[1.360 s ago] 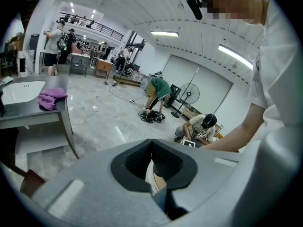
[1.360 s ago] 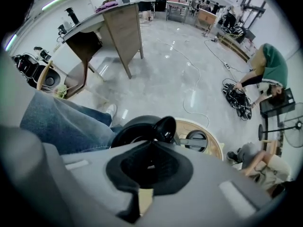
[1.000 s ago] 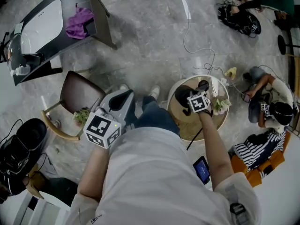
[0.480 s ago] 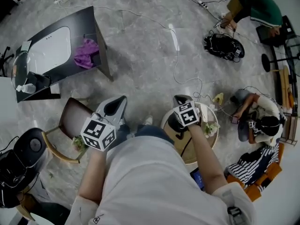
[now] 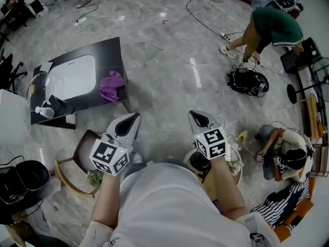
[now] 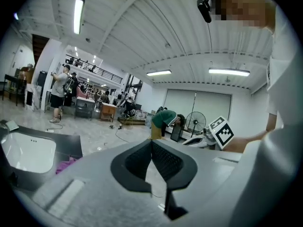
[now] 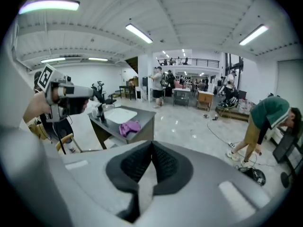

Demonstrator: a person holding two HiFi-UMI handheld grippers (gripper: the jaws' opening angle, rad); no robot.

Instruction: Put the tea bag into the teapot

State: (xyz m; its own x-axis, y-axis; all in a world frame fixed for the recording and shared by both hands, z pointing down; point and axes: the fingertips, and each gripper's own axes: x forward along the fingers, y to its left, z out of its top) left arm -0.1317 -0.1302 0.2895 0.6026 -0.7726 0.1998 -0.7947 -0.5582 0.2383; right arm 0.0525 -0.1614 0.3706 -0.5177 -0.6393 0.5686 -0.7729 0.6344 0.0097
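Both grippers are held up at chest height, pointing out over the floor. My left gripper (image 5: 132, 118) is shut with nothing between its jaws, which meet in the left gripper view (image 6: 151, 143). My right gripper (image 5: 195, 116) is likewise shut and empty (image 7: 151, 145). Ahead to the left stands a dark table (image 5: 110, 50) with a white tray (image 5: 72, 76), a purple cloth (image 5: 112, 85) and a clear glass vessel (image 5: 32, 89) at its far left end, possibly the teapot. No tea bag can be made out.
A small round table (image 5: 235, 157) with flowers stands under my right arm, and a brown chair (image 5: 77, 158) under my left. A person in green (image 5: 267, 27) bends at the back right; another sits at the right (image 5: 288, 153). Cables (image 5: 154, 45) and a black bag (image 5: 247, 81) lie on the floor.
Both grippers have risen and moved forward; the right one has left the round table. The view has tilted forward, so more of the dark table and the room shows.
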